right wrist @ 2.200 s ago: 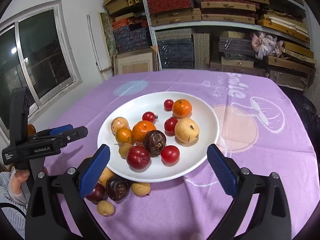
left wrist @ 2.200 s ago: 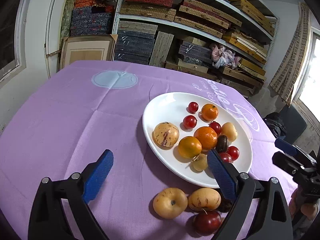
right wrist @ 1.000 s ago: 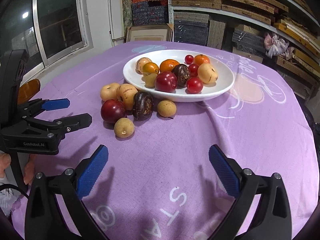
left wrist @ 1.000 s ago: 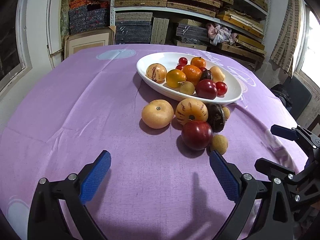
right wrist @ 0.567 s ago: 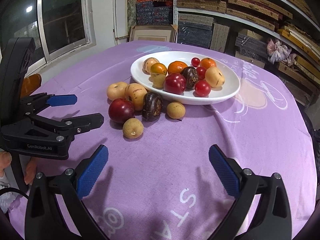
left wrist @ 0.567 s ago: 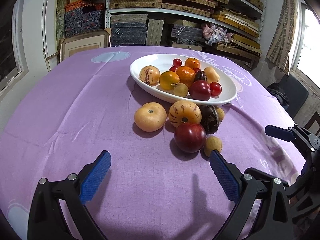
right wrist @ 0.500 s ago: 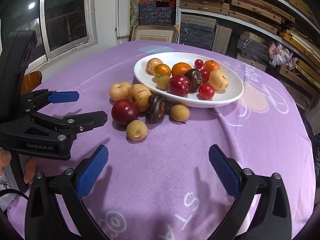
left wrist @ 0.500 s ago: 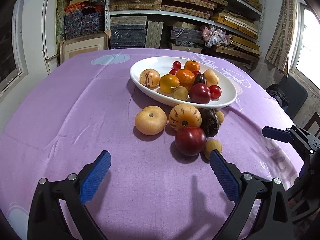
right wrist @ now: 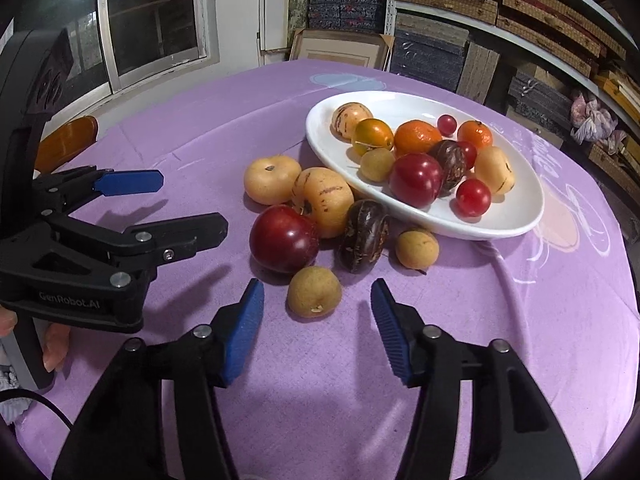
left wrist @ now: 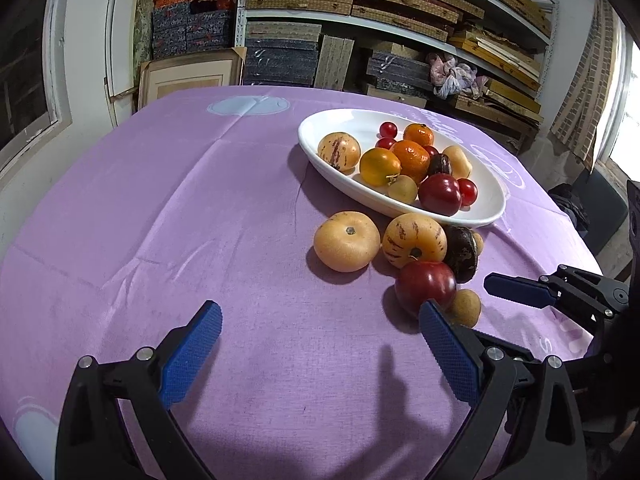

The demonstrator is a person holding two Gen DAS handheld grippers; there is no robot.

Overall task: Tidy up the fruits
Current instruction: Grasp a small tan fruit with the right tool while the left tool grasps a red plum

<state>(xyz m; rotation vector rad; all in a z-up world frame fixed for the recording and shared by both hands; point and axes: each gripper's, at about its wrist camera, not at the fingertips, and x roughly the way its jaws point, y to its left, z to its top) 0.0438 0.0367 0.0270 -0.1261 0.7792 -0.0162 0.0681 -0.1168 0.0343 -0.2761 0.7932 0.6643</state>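
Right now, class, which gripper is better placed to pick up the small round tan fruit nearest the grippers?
Right. The right gripper, jaws just narrowed, points straight at the small round tan fruit; the left gripper points beside it.

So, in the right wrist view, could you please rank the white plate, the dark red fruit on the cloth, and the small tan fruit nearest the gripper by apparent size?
1. white plate
2. dark red fruit
3. small tan fruit, smaller despite lying nearer the camera
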